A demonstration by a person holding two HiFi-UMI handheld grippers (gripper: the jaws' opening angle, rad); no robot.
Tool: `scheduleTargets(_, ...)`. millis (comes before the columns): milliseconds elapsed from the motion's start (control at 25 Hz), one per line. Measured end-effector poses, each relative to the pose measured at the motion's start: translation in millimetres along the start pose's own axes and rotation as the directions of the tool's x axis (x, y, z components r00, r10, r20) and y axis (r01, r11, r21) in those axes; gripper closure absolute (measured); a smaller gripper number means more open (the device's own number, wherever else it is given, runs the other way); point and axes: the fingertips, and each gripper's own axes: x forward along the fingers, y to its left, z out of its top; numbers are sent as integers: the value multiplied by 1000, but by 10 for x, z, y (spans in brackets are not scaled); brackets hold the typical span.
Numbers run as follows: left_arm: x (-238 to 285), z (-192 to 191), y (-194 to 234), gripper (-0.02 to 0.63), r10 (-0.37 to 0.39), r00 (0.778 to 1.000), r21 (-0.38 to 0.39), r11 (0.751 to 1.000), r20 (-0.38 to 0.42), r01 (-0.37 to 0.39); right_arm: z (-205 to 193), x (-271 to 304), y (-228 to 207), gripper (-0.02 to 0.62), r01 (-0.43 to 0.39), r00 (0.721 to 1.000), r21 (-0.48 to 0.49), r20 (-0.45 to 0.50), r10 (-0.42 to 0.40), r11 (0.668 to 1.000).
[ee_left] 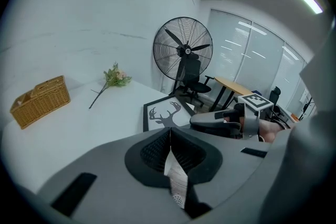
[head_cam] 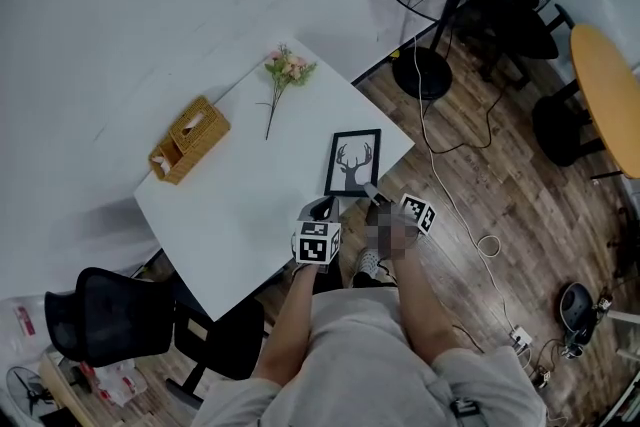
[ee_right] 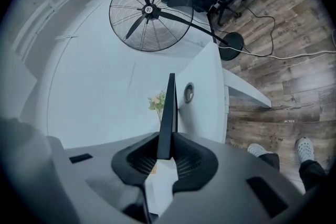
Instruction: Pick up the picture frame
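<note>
- picture frame (head_cam: 353,162): lies on the table (head_cam: 230,205) at its right-hand corner, close to the table edge nearest the person.
- right gripper (ee_right: 169,140): clenched on the frame, at the frame corner closest to that table edge. Its own view shows the frame edge-on as a thin dark blade with the pads pressed on both faces.
- Can't tell whether the gripped corner is clear of the table top or resting on it.
- left gripper (ee_left: 169,132): jaws closed together with nothing in them. It hangs over the table's near edge and does not touch the frame.
- Handling guess: light, stiff, thin flat slab that won't flex. Held by one corner it will likely want to swing about the pads. A bite deep enough to cover the moulding, nearer mid-edge, would probably hold steadier.
- The front is likely glass or acrylic, so smooth, slippery and breakable. Better to bear on the moulding than on the pane, and to avoid knocking the free end on the table.
- Materials: narrow matte black moulding with square corners, white mat, black stag-head print. The table top is smooth white, so the frame could skate if pushed.
- Also on the table: a boxy wicker basket (head_cam: 190,138) at the left edge and a soft, long-stemmed flower sprig (head_cam: 285,75) at the far corner. Both are well apart from the frame.
</note>
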Motion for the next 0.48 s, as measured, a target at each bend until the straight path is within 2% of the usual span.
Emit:
scheduleTargets(240, -4, -32, 77, 580, 15, 1000, -20, 1000, -3, -15, -20, 26, 152, 522, -9, 999, -109, -36, 5, 994)
scheduleTargets(480, 5, -33, 132, 580, 22, 1000, -34, 999, -5, -22, -47, 63, 293, 522, 15, 997, -220, -66, -30, 975)
